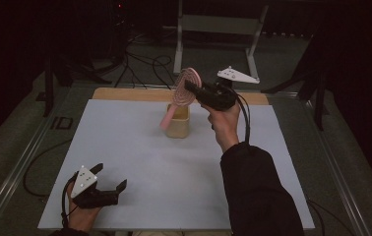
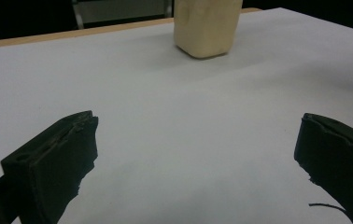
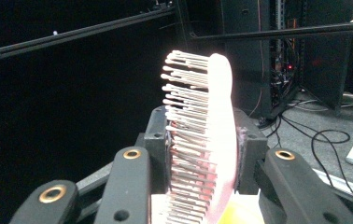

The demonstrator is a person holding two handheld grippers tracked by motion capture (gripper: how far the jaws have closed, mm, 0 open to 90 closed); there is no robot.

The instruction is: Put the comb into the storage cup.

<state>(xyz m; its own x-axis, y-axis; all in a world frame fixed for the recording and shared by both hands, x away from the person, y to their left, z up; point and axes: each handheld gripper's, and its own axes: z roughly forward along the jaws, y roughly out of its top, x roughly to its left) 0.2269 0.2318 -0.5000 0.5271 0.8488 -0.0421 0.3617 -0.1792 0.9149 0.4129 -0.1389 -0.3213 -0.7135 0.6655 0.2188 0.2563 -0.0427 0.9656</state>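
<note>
While both of my claws sit over the white table (image 1: 139, 162), this is how they stand.

Right claw (image 1: 190, 88): raised above the far middle of the table, its jaws clamped on the head of a pink hairbrush (image 1: 184, 88).

Hairbrush in the right gripper view: the brush (image 3: 212, 140) stands upright between my two jaws, pale bristles pointing to the left of that view and the smooth pink back to the right; both jaws press against it.

Hairbrush handle: in the high view it slopes down and left from the head, its lower end at the mouth of a beige cup (image 1: 178, 127); whether it touches the rim I cannot tell.

Beige cup: upright on the far middle of the table, just below my right claw; in the left gripper view the cup (image 2: 206, 28) is straight ahead, well apart from the jaws.

Left claw (image 1: 109, 177): low at the near left corner of the table, jaws spread wide with nothing between them but bare white surface.

Right hand (image 1: 223, 123): grips the claw's body from below, dark sleeve trailing toward me.
</note>
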